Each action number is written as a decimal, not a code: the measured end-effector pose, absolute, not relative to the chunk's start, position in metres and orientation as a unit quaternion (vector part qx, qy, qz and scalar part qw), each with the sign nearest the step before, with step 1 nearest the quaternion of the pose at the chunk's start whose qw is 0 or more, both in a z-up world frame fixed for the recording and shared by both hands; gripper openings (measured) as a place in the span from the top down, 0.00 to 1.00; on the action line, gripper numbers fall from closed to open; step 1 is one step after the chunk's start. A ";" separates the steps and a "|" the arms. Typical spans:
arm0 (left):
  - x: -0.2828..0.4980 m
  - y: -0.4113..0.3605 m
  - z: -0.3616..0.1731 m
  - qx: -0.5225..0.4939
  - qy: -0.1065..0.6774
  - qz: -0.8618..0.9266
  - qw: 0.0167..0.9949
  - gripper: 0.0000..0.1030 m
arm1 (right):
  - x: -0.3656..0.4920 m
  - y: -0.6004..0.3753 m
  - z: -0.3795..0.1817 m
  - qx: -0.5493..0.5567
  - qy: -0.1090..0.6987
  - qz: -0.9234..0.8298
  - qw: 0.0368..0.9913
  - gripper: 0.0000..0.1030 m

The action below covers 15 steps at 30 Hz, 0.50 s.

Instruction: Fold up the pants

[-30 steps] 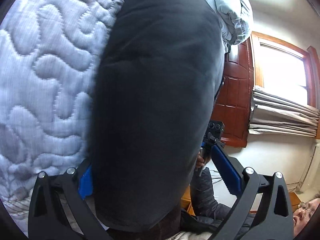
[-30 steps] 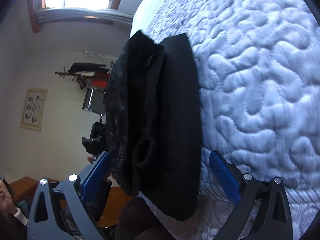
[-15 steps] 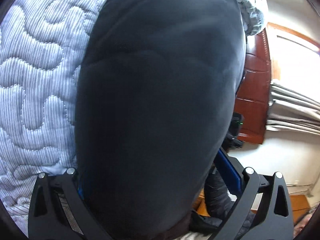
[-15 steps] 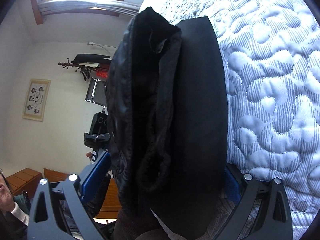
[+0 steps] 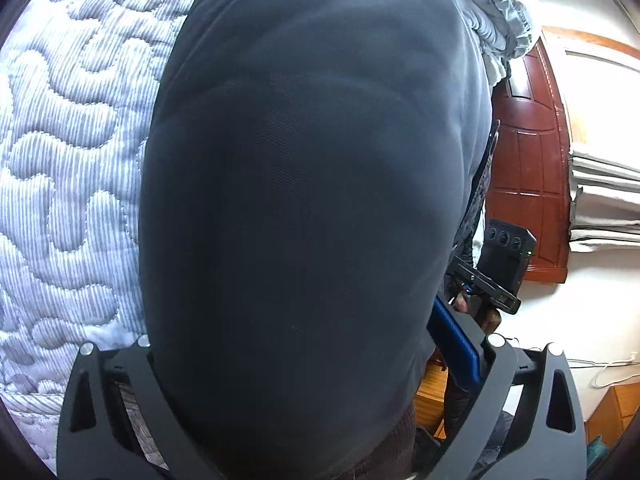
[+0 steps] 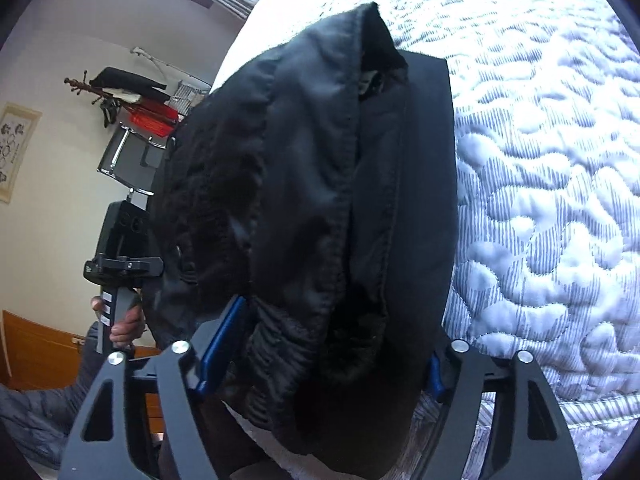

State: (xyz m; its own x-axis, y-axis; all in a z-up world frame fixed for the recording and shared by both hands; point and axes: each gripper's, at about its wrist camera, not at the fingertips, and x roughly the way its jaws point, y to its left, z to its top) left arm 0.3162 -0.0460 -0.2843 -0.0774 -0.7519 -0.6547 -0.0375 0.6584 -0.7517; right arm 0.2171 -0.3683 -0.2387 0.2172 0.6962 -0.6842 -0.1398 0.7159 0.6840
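The folded black pants fill the left wrist view, a smooth dark stack lying on the quilted bed. My left gripper has its jaws around the near end of the stack; only the right blue pad shows. In the right wrist view the pants show their layered edge and waistband. My right gripper is shut on that thick end, with blue pads pressing both sides.
The pale quilted bedspread spreads beside the pants. A rumpled light duvet lies at the far end. A red-brown wooden door, a window with curtains, a coat rack and a chair stand off the bed.
Both grippers have moved forward onto the ends of the folded pants, and the jaws have narrowed around the stack. The pants now fill more of each view.
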 end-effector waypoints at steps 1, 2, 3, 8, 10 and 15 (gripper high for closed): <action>0.316 -0.049 -0.284 -0.293 0.673 -0.291 0.613 0.08 | 0.218 -0.369 -0.241 0.246 0.556 0.283 0.742 0.30; 0.315 -0.045 -0.285 -0.294 0.672 -0.290 0.615 0.11 | 0.217 -0.367 -0.239 0.243 0.553 0.284 0.745 0.31; 0.315 -0.045 -0.284 -0.293 0.670 -0.291 0.617 0.14 | 0.215 -0.364 -0.237 0.239 0.551 0.284 0.747 0.32; 0.314 -0.039 -0.286 -0.298 0.666 -0.296 0.617 0.18 | 0.216 -0.360 -0.236 0.217 0.541 0.289 0.760 0.38; 0.314 -0.036 -0.289 -0.299 0.666 -0.295 0.617 0.20 | 0.215 -0.358 -0.234 0.212 0.537 0.290 0.763 0.40; 0.314 -0.032 -0.280 -0.293 0.650 -0.304 0.632 0.42 | 0.210 -0.356 -0.228 0.210 0.529 0.293 0.768 0.45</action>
